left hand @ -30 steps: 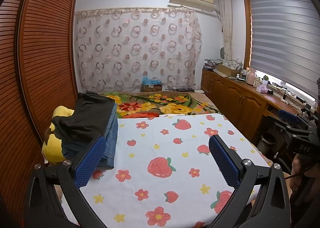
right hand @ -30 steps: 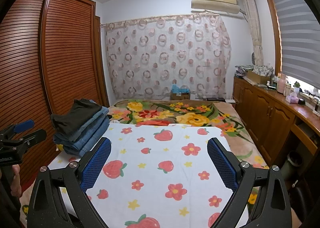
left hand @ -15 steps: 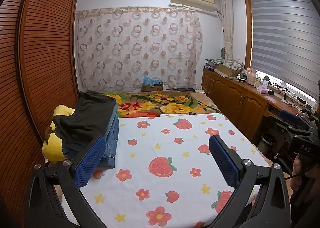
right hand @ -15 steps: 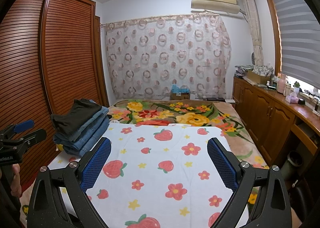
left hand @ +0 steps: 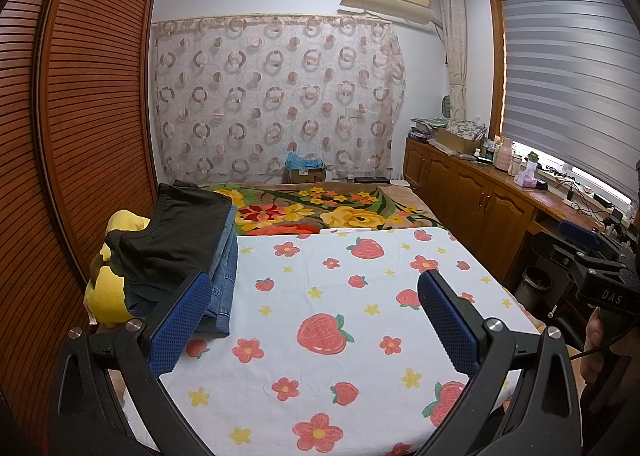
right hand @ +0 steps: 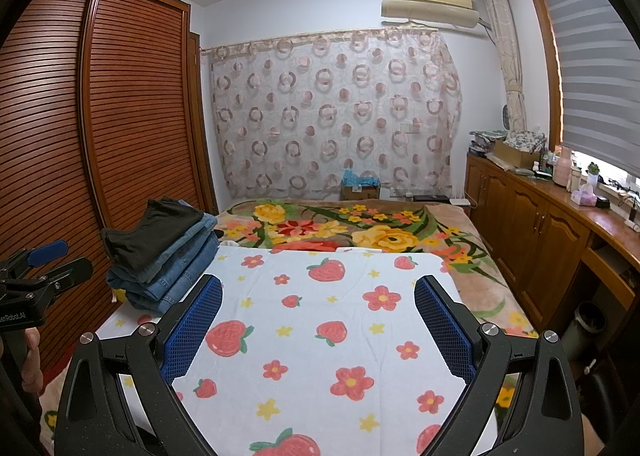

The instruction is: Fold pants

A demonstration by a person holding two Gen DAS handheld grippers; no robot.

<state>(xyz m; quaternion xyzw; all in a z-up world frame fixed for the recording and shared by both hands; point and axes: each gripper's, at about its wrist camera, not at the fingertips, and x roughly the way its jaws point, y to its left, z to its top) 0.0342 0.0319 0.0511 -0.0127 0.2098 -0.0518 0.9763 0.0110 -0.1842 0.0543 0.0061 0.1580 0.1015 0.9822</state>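
A stack of folded pants (left hand: pixel 188 252) lies at the left edge of the bed, black pair on top of several blue jeans; in the right wrist view the same stack (right hand: pixel 168 252) shows at the left. My left gripper (left hand: pixel 314 320) hovers open over the white strawberry sheet (left hand: pixel 344 296), its left pad just in front of the stack. My right gripper (right hand: pixel 318 326) is open too, above the sheet (right hand: pixel 320 296) with nothing between its fingers. Each gripper appears at the edge of the other's view, held by a hand.
A yellow cushion (left hand: pixel 108 288) sits under the stack beside the slatted wardrobe (left hand: pixel 80 136). A floral blanket (left hand: pixel 320 212) covers the far half of the bed. Wooden cabinets (left hand: pixel 472 208) with clutter run along the right wall under the window.
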